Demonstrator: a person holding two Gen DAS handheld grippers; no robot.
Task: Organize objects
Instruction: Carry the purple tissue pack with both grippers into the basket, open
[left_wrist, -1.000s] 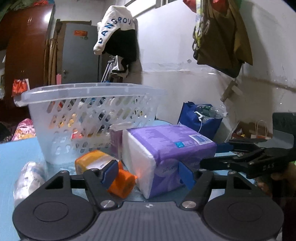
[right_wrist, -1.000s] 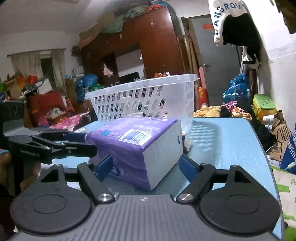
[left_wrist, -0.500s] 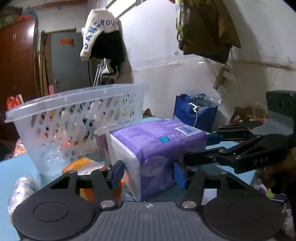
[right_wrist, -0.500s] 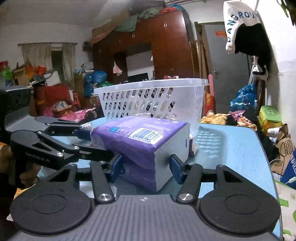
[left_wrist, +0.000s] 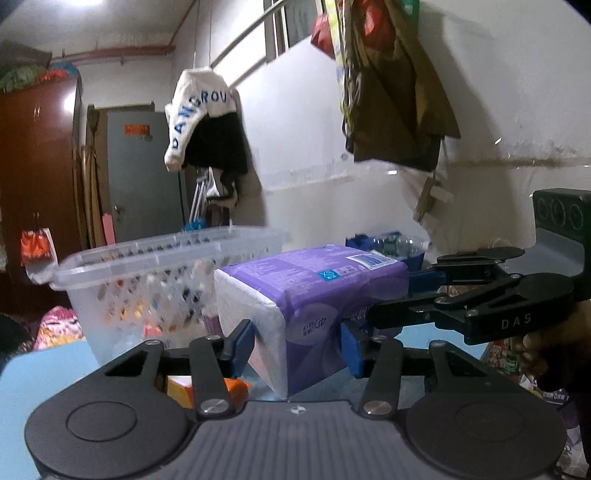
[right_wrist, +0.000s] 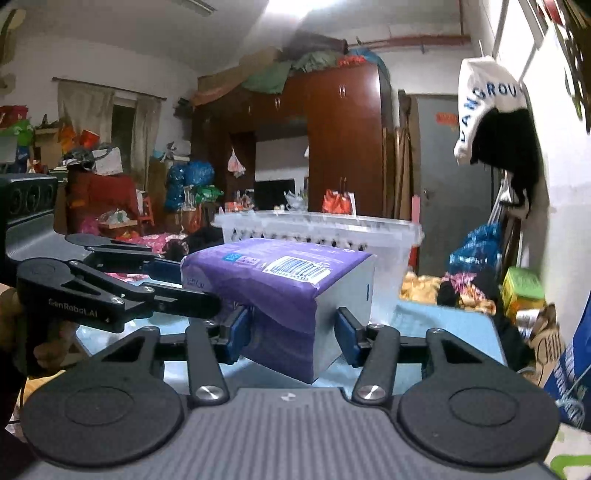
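A purple and white soft pack (left_wrist: 310, 295) is held in the air between both grippers, level with the rim of the clear plastic basket (left_wrist: 166, 266). My left gripper (left_wrist: 297, 347) is shut on one end of the pack. My right gripper (right_wrist: 293, 334) is shut on the other end of the pack (right_wrist: 280, 288). The basket (right_wrist: 391, 236) stands just behind the pack and holds several small items. Each gripper shows in the other's view, the right one (left_wrist: 480, 299) and the left one (right_wrist: 110, 291).
An orange packet (left_wrist: 210, 391) lies on the blue table (left_wrist: 40, 373) below my left gripper. A blue bag with a bottle (left_wrist: 391, 245) stands by the wall. Clothes (left_wrist: 391, 85) hang on the wall above. A wardrobe (right_wrist: 343, 140) stands behind.
Both grippers closed on the pack and lifted it off the table, up to the height of the basket rim.
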